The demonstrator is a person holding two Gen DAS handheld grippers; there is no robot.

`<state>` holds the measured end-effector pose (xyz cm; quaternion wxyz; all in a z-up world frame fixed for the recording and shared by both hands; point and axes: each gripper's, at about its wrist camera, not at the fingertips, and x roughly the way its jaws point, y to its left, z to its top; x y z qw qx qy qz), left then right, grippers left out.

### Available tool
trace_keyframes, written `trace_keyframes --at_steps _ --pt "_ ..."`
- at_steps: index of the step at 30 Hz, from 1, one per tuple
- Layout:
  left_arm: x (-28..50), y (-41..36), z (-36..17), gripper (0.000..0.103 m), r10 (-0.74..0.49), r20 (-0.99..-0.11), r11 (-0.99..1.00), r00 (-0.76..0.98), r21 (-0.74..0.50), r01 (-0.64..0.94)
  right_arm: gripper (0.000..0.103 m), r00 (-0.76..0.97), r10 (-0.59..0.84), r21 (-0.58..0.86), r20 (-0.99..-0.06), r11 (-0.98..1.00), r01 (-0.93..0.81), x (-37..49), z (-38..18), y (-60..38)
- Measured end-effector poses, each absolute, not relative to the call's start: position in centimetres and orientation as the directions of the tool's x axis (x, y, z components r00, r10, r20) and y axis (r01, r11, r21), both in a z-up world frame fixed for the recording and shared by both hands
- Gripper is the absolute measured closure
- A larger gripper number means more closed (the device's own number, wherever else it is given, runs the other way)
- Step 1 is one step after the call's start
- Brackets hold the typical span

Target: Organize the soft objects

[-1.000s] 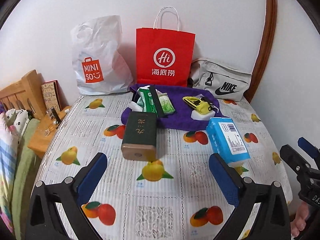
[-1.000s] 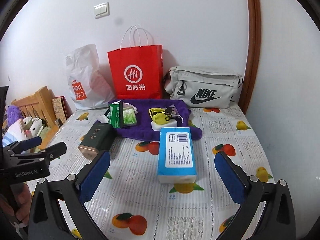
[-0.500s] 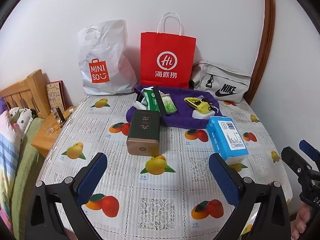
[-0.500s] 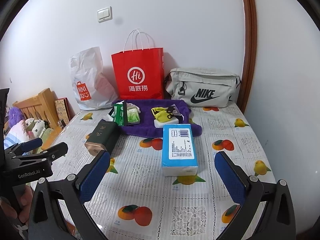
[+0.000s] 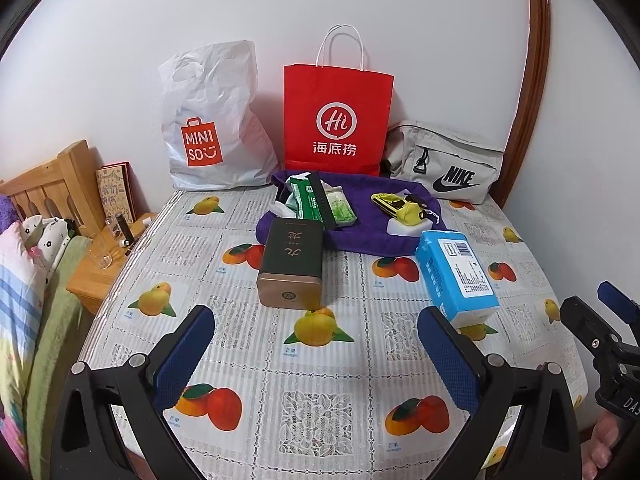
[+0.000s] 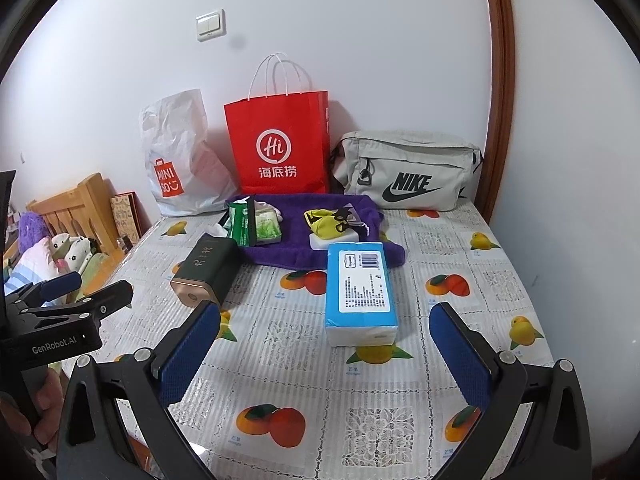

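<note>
A blue tissue pack lies on the fruit-print tablecloth. A purple towel at the back carries green wipe packs, a yellow pouch and a white block. A dark green tin lies in front of the towel. My left gripper is open and empty, short of the tin. My right gripper is open and empty, just in front of the tissue pack.
A white Miniso bag, a red paper bag and a grey Nike bag stand along the back wall. A wooden headboard, a nightstand and bedding lie left.
Both grippers have pulled back and risen, so the table and its objects look farther away. Nothing on the table has moved. Both stay open.
</note>
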<state>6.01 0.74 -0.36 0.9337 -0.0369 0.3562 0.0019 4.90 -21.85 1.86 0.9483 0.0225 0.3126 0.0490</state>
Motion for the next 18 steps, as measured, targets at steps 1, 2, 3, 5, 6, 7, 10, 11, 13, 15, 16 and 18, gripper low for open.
trace_keyframes --at_steps 1,2,3,5,6,7,10,11,13,15,16,18 --pt "6.05 0.70 -0.33 0.000 -0.024 -0.665 0.997 0.746 -0.067 -0.028 0.000 0.801 0.104 0.075 -0.590 0.994 -0.074 4.86 1.86 -21.88" --pt "6.04 0.63 -0.32 0.000 -0.024 -0.665 0.998 0.746 -0.064 -0.026 0.000 0.801 0.104 0.077 -0.589 0.994 -0.072 4.83 1.85 -21.93" --pt "6.05 0.61 -0.28 0.000 -0.023 -0.665 0.998 0.746 -0.063 -0.025 0.000 0.801 0.104 0.078 -0.589 0.994 -0.072 4.79 1.83 -21.98" --pt "6.06 0.54 -0.28 0.000 -0.024 -0.665 0.998 0.746 -0.063 -0.024 0.000 0.800 0.103 0.077 -0.591 0.994 -0.071 4.82 1.85 -22.08" --pt "6.04 0.50 -0.29 0.000 -0.022 -0.666 0.998 0.746 -0.063 -0.026 0.000 0.799 0.103 0.075 -0.592 0.995 -0.073 4.82 1.84 -22.10" --pt "6.02 0.48 -0.29 0.000 -0.022 -0.666 0.998 0.746 -0.063 -0.027 0.000 0.798 0.103 0.073 -0.593 0.995 -0.074 4.83 1.83 -22.09" --pt "5.99 0.36 -0.22 0.000 -0.024 -0.666 0.998 0.746 -0.061 -0.022 0.000 0.798 0.104 0.071 -0.594 0.995 -0.077 4.80 1.76 -22.01" --pt "5.96 0.31 -0.19 0.000 -0.024 -0.666 0.998 0.746 -0.060 -0.021 0.000 0.797 0.105 0.072 -0.595 0.994 -0.078 4.81 1.74 -22.03" --pt "6.01 0.31 -0.20 0.000 -0.025 -0.665 0.998 0.746 -0.061 -0.020 0.000 0.795 0.108 0.074 -0.597 0.994 -0.079 4.90 1.69 -22.00" --pt "6.00 0.30 -0.19 0.000 -0.024 -0.666 0.998 0.746 -0.060 -0.021 0.000 0.796 0.107 0.071 -0.596 0.994 -0.081 4.86 1.63 -21.92" --pt "6.00 0.31 -0.19 0.000 -0.024 -0.665 0.998 0.746 -0.059 -0.021 0.000 0.797 0.105 0.069 -0.595 0.994 -0.080 4.85 1.62 -21.89" --pt "6.00 0.31 -0.18 0.000 -0.024 -0.666 0.998 0.746 -0.060 -0.021 0.000 0.797 0.107 0.072 -0.594 0.994 -0.080 4.84 1.63 -21.90"
